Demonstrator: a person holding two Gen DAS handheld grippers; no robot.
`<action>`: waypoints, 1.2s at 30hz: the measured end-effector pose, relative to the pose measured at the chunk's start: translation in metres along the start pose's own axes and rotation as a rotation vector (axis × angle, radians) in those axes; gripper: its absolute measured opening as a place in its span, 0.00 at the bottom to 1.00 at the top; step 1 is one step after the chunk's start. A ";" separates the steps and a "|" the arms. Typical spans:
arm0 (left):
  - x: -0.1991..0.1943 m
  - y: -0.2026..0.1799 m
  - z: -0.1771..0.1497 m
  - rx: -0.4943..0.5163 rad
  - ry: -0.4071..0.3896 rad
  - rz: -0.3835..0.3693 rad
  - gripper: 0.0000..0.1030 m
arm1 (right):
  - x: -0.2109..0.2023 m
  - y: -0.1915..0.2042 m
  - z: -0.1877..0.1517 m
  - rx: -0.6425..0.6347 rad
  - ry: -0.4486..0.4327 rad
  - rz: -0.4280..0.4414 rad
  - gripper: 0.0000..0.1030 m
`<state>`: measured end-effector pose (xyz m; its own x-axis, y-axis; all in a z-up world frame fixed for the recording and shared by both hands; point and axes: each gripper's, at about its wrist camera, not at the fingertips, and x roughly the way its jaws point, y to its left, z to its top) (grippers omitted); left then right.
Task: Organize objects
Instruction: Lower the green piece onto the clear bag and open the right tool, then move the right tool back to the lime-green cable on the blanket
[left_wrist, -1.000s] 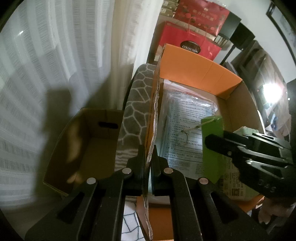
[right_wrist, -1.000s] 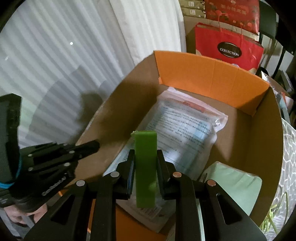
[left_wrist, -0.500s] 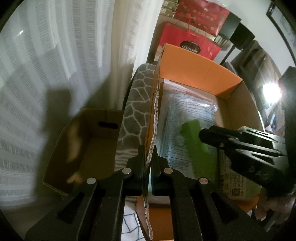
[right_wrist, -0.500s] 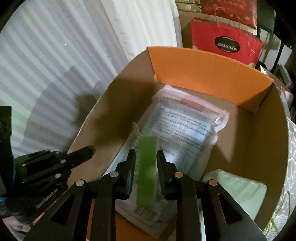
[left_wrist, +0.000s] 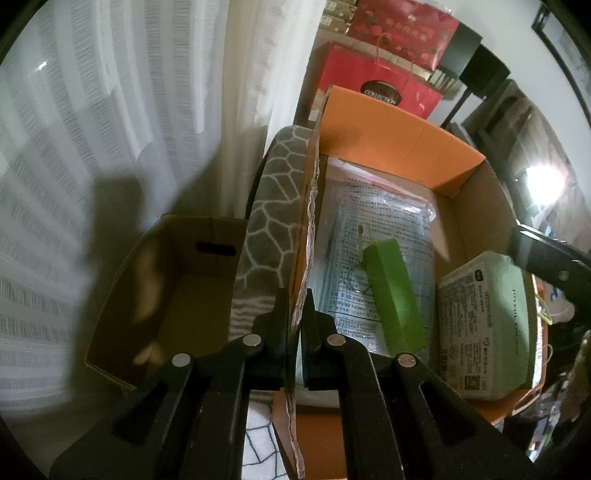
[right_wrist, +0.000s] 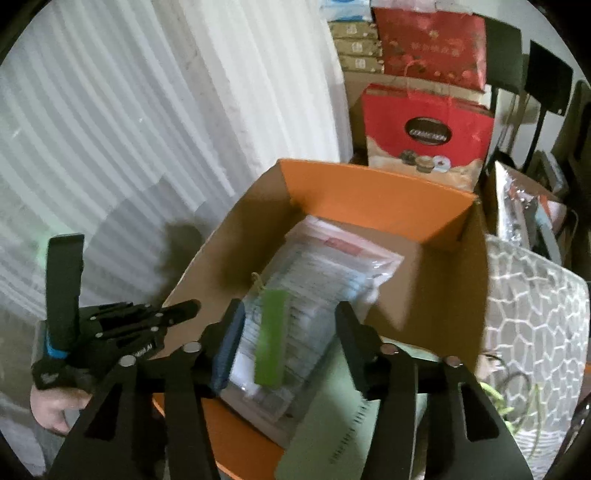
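Cardboard, orange on its flaps and brown on its walls, makes up the big open box (left_wrist: 399, 133) filling both views, and it holds everything sorted so far. Smaller, at 8 o'clock in the left wrist view, stands an empty brown cardboard box with a hand slot (left_wrist: 177, 288). Inside the big box lies a clear plastic bag of printed sheets (left_wrist: 384, 236); at 4 o'clock of it sits a pale green wrapped pack (left_wrist: 484, 325). Smallest is the bright green rectangular bar with a key ring (left_wrist: 393, 295), flat on the bag.

My left tool (left_wrist: 295, 314) is together, clamped on the torn edge of the box's side wall. My right tool (right_wrist: 288, 325) is opening, wide apart above the bar, touching nothing.

Risks, as I judge them: the wall's edge is frayed, so a tug from the left could rip it or tilt the box and send the bar sliding off the slick bag.

Only the left wrist view shows the empty box and the ring clearly; only the right wrist view shows my hand (right_wrist: 55, 410) on the left tool.
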<state>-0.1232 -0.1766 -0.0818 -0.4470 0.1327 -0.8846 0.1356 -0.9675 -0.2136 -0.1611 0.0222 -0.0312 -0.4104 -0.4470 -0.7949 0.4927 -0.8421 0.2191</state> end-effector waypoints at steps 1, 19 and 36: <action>0.000 0.000 0.000 0.000 0.000 0.000 0.04 | -0.005 -0.004 -0.001 0.000 -0.006 -0.006 0.59; 0.002 0.001 0.001 0.007 0.000 0.005 0.04 | -0.076 -0.113 -0.044 0.134 -0.052 -0.144 0.70; 0.004 0.003 -0.003 0.007 0.008 -0.002 0.04 | -0.057 -0.148 -0.101 0.120 0.046 -0.207 0.82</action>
<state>-0.1217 -0.1784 -0.0876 -0.4404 0.1366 -0.8873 0.1281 -0.9687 -0.2127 -0.1333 0.2030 -0.0754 -0.4567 -0.2490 -0.8541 0.3056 -0.9455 0.1122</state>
